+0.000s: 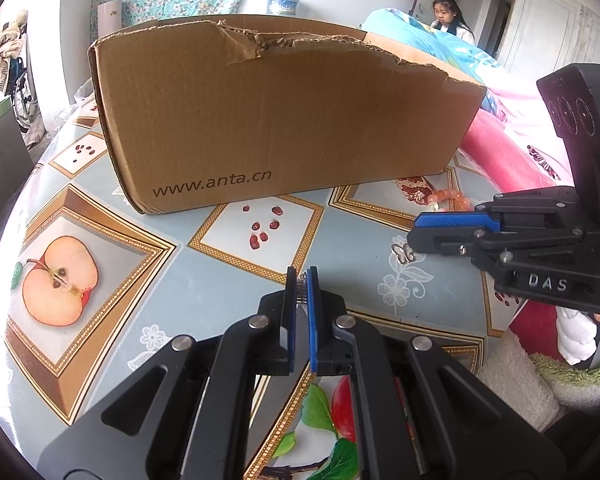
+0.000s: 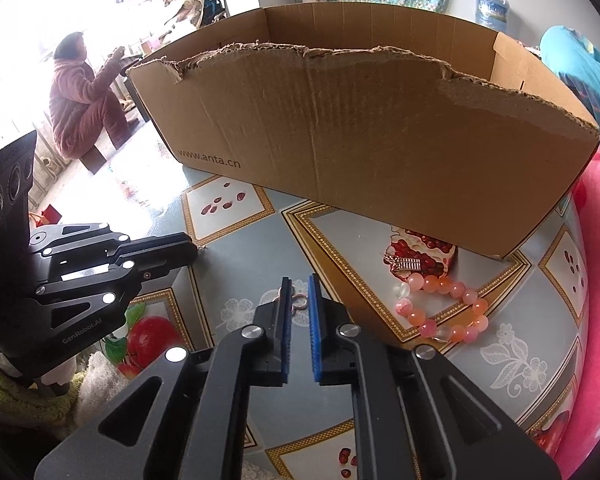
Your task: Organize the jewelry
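— where the tablecloth (image 2: 240, 312) shows white flowers, what is seen between the right gripper (image 2: 299, 285) fingers?
— a small pinkish ring (image 2: 299, 302) is seen there, lying flat on the cloth. the fingers are held slightly apart on either side of it, and contact with it cannot be made out.

— and the left gripper (image 1: 302, 280)?
— its blue pads (image 1: 313, 320) are nearly together, and something small and silvery (image 1: 301, 278) is pinched at the tips. what it is cannot be told.

— what other jewelry is laid out?
— a bracelet (image 2: 446, 308) of round orange and pink beads, with two clear ones, is curled on the cloth to the right of the ring. just beyond it a small metal charm (image 2: 406, 263) is seen, on the printed pomegranate, close to the box.

— what stands around?
— a long cardboard box (image 2: 380, 132) with a torn upper edge is set behind everything, open on top. a pink cushion (image 2: 596, 248) is pressed against the table's right side.
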`<state>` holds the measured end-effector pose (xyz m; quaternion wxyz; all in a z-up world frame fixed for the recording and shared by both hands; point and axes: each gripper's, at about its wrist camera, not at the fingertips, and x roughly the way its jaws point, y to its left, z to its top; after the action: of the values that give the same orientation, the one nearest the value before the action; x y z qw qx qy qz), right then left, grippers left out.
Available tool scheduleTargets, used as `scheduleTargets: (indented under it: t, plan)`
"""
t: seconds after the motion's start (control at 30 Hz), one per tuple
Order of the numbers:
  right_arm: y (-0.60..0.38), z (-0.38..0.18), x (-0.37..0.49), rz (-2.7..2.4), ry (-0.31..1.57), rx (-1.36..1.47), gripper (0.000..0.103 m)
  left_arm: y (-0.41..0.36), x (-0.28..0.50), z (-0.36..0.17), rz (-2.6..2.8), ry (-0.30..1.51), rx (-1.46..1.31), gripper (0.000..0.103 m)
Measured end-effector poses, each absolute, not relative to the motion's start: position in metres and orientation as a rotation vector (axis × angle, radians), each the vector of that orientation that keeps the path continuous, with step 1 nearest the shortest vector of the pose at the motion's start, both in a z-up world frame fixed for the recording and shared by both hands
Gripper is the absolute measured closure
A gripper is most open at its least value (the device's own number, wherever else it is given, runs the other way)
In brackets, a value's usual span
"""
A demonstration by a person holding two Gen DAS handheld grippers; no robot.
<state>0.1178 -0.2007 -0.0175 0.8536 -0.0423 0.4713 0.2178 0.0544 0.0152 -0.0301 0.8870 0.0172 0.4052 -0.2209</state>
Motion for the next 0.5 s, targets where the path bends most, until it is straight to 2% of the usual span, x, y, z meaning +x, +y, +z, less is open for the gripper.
scheduleTargets:
  t: [0.07,0.27,0.33,0.43,0.5]
  plan:
    - [-0.203,-0.019,0.117,0.458,0.988,-0.106,0.065,0.014,0.054,-0.030,-0.456,0.842,0.042,0.099]
    - [-0.191,-0.022,0.114,0.458,0.982,-0.193,0.066,0.010,0.055,-0.030,-0.445,0.846,0.050,0.099]
    - [-0.188,-0.021,0.113,0.468,0.980,-0.213,0.069,0.009,0.055,-0.030,-0.442,0.845,0.054,0.099]
    - [-0.188,-0.021,0.115,0.473,0.986,-0.201,0.082,0.007,0.055,-0.030,-0.440,0.846,0.054,0.099]
    - [-0.190,-0.021,0.117,0.478,0.990,-0.183,0.083,0.007,0.055,-0.030,-0.440,0.846,0.054,0.099]
